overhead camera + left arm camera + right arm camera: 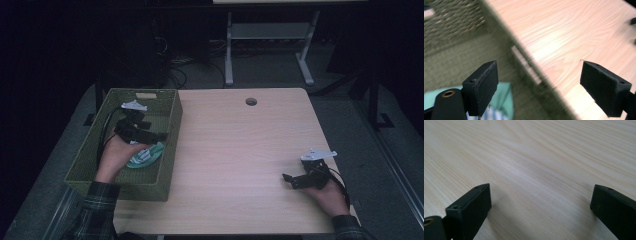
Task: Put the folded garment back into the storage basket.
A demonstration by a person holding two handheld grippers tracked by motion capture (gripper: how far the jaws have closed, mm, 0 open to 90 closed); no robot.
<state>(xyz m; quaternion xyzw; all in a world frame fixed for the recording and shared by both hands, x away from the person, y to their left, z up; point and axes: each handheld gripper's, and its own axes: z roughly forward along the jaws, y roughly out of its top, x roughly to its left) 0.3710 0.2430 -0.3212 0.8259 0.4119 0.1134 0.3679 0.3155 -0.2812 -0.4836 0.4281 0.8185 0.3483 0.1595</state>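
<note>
the right gripper (295, 179) lies low over the near right of the worktop (240, 150), its jaws released wide with only bare wood between them. at the near left, the left gripper (150, 137) hovers inside the green woven basket (170, 150), jaws likewise spread apart and grasping nothing. just beneath it, on the basket floor toward the near right wall, lies a mint-green cloth (147, 156) with what looks like blue-and-white striping, though the view is blurred. farther off, a round hole (251, 101) marks the worktop's far edge.
</note>
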